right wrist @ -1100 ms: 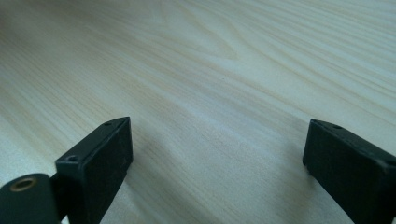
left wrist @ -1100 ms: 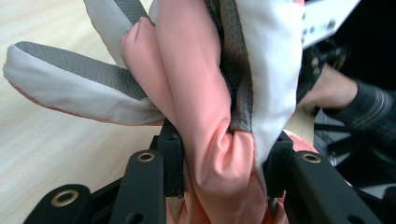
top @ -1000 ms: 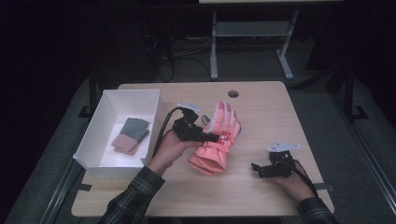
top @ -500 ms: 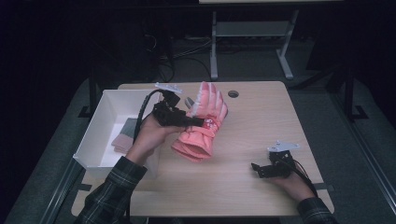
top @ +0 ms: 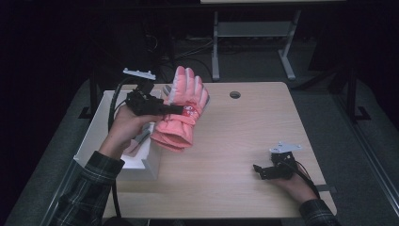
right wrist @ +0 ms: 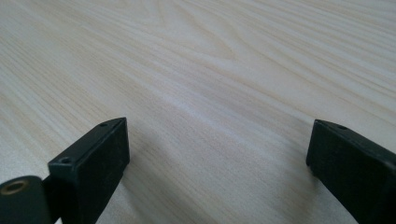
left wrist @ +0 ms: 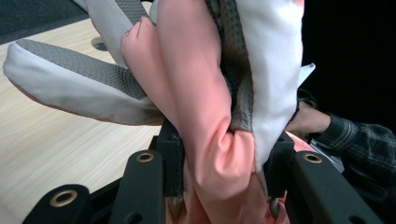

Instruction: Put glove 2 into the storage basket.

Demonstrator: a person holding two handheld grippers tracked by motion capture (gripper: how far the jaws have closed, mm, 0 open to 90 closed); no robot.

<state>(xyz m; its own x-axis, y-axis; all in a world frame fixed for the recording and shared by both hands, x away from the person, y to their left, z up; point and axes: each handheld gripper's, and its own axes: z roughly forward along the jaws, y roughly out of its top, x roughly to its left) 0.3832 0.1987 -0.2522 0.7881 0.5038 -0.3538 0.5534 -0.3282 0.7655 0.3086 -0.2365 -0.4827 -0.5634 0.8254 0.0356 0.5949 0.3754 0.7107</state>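
Note:
A pink padded glove (top: 184, 108) with white and grey palm panels hangs in the air over the table's left part, fingers up. My left gripper (top: 175, 111) is shut on its middle; in the left gripper view the glove (left wrist: 210, 116) is bunched between both black jaws. Near the table's front right my right gripper (top: 258, 170) rests low on the wood, held by a hand. In the right gripper view its jaws stand wide apart with bare tabletop (right wrist: 210, 93) between them.
A white open box (top: 96, 132) sits at the table's left edge, with folded cloth pieces (top: 136, 141) inside, partly hidden by my left forearm. A round cable hole (top: 235, 94) lies near the far edge. A metal stand (top: 249, 33) is behind the table.
My left gripper has lifted the glove off the table and carried it left and toward the far side, up to the white box. The right gripper has stayed put.

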